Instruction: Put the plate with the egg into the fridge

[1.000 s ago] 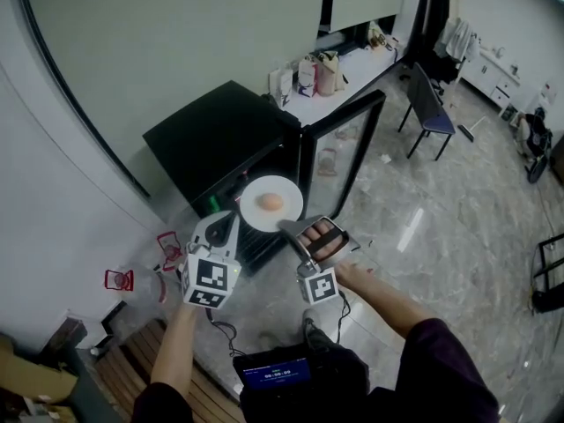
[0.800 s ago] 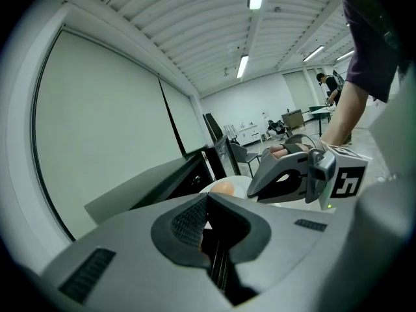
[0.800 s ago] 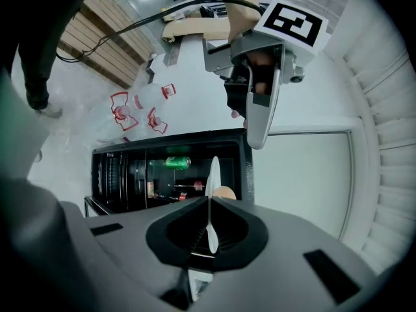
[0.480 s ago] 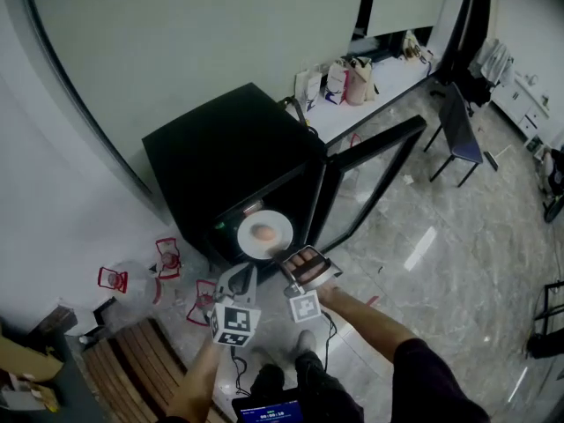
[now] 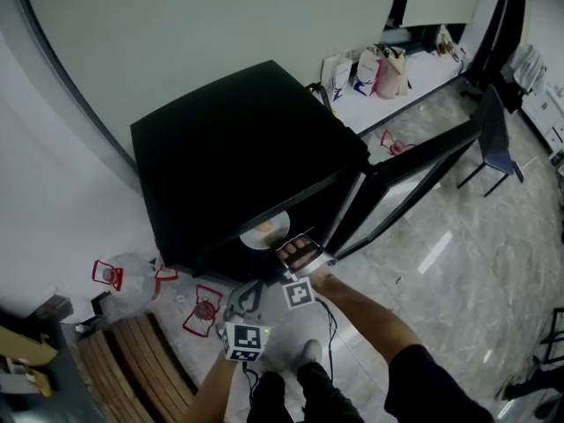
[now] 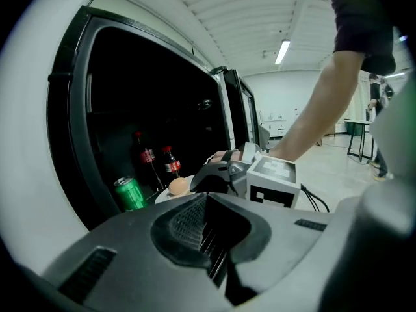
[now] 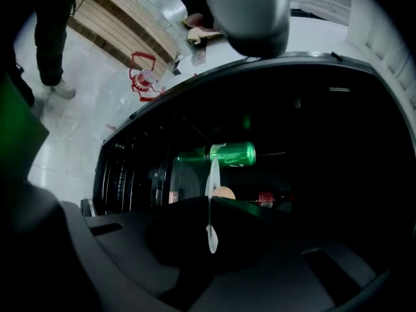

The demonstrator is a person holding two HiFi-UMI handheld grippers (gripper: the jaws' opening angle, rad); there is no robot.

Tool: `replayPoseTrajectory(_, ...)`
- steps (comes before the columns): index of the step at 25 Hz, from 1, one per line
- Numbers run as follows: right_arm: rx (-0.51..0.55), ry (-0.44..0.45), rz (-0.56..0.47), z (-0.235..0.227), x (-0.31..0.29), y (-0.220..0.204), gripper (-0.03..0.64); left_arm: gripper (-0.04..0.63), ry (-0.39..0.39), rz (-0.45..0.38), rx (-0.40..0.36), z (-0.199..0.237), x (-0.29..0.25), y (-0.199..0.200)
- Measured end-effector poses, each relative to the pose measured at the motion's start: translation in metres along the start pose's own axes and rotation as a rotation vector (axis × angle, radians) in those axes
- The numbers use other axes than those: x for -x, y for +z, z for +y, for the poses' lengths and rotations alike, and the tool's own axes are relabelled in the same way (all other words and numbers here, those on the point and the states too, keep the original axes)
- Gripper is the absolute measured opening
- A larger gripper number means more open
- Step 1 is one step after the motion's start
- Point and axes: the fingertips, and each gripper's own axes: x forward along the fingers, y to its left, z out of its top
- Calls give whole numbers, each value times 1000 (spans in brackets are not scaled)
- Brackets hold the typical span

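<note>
The plate point(image 7: 212, 238) in my right gripper point(image 7: 212, 200) looks thin, smooth and white, ceramic or plastic. The egg point(image 6: 177, 186) on it is matt. My left gripper point(image 6: 207, 199) has a matt grey plastic shell and a ribbed pad. The fridge point(image 5: 229, 139) is matt black, its door point(image 5: 407, 190) glass. The can point(image 7: 232, 154) is shiny green metal, the floor point(image 5: 441, 263) glossy and marble-like.

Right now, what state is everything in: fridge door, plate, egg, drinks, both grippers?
Fridge door: open, swung wide.
Plate: gripped by its rim, at the fridge opening.
Egg: whole, resting on the plate.
Green can: upright inside the fridge.
Two bottles: upright, capped, inside.
Right gripper: shut on the plate.
Left gripper: shut, empty, short of the fridge.
</note>
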Motion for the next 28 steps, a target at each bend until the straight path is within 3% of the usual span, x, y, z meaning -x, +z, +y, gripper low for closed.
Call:
replayPoseTrajectory(9,28,46,-59,21,-38,-10,23,9,19,34,44,2,-14,-16)
replayPoseTrajectory(10,4,85,-67,27,-38,-8,23,9,20,37,48,1,-15,-17)
replayPoseTrajectory(13,-190,362,-130,63,-28,5,24,9,26,49,63,1,-15,-19)
replayPoseTrajectory(14,-224,395,-139,64,-28,6,25,11,30,50,65,2,-15,-19)
replayPoseTrajectory(17,-219,372,-134,58,-39,2,26,9,36,48,74,5,-13,-17)
replayPoseTrajectory(23,-276,579,-155,75,-31,6,72,9,44,48,86,7,-5,-18)
replayPoseTrajectory(25,-285,583,-154,71,-27,4,83,9,47,53,87,7,-3,-19)
replayPoseTrajectory(28,-386,500,-164,49,-12,1,84,9,62,42,83,7,3,-9)
